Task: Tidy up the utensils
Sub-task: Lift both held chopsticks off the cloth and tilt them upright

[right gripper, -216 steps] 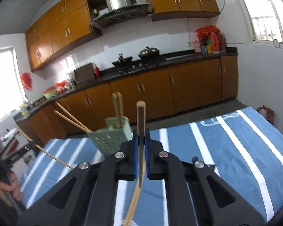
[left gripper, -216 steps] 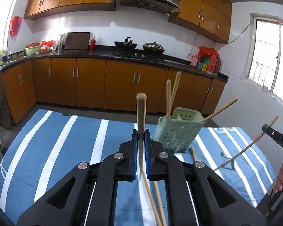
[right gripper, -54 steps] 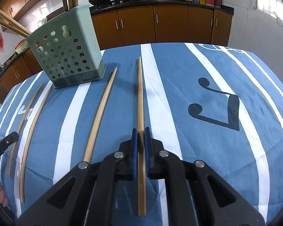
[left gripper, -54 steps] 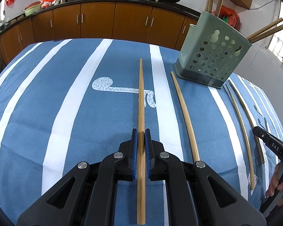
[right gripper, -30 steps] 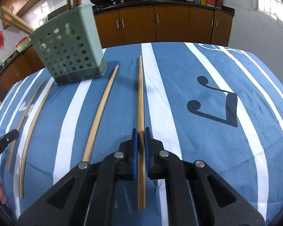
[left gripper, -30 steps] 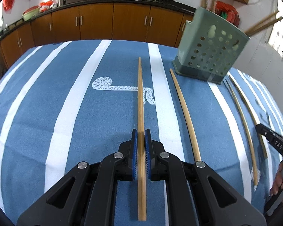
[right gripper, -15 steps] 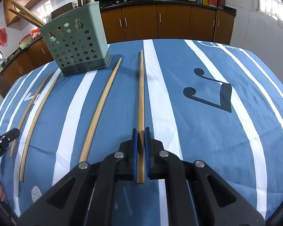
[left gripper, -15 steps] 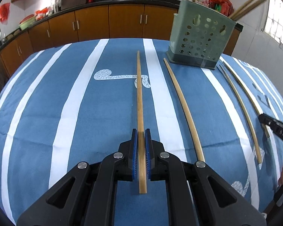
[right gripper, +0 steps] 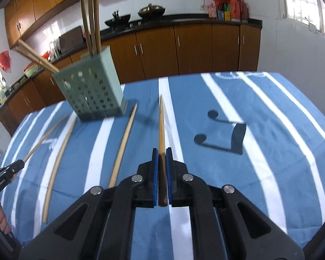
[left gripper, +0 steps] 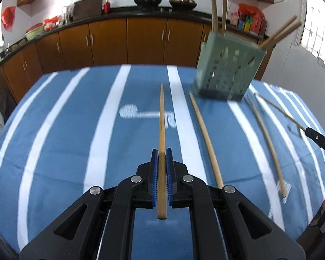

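Left gripper: our left gripper [left gripper: 161, 164] was clenched on a chopstick [left gripper: 161, 125], which ran straight ahead between the blue pads, its far tip over the striped blue tablecloth [left gripper: 65, 130].

Right gripper: our right gripper [right gripper: 161, 164] likewise gripped its own chopstick [right gripper: 161, 125], the stick pointing forward and away from us.

Holder: the green perforated utensil holder [left gripper: 226, 73] stood on the cloth, ahead and to the right of the left gripper. In the right wrist view the same holder [right gripper: 91, 91] sat ahead and to the left. So it lay between the two grippers, farther off than either tip.

In the holder: several chopsticks already stood in it, some upright, two leaning out over one corner.

Loose sticks: one chopstick [left gripper: 205, 138] lay flat on the cloth between the two held sticks, its far end close to the holder's base. Two more [left gripper: 264, 134] lay flat beyond it, right of the left gripper.

Key relation: both held sticks had their long axis aimed forward and down, while the holder's mouth opened upward. We judged each stick must be tipped towards upright and swung inward above the rim.

Nearer hand: we could not tell; both seemed about equally far.

Blur: the holder was smeared in both views.
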Tool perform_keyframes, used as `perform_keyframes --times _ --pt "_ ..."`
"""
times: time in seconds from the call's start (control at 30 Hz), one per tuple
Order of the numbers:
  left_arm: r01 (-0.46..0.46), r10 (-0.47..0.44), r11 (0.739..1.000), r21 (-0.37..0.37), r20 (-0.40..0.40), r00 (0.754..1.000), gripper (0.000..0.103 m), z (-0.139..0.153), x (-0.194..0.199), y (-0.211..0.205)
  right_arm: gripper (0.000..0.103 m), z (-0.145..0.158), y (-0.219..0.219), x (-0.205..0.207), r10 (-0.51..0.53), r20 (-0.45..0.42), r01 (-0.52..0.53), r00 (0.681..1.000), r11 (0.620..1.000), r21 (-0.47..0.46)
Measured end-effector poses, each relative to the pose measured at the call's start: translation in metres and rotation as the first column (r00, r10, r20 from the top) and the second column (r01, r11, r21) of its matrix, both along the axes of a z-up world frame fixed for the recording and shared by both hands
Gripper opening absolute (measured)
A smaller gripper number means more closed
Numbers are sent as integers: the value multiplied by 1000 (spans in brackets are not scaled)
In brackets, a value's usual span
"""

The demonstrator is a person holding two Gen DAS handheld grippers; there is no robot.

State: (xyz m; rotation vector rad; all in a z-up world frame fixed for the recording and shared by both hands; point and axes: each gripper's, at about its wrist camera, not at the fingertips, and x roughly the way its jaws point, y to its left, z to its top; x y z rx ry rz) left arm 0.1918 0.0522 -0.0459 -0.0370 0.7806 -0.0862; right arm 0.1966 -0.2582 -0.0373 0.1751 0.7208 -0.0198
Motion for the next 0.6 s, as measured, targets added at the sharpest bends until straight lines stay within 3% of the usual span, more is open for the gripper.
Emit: perform_keyframes --times 0.6 --pt "-11 25 998 -64 209 978 7 70 -8 8 8 60 -14 -16 -29 191 26 981 1000 18"
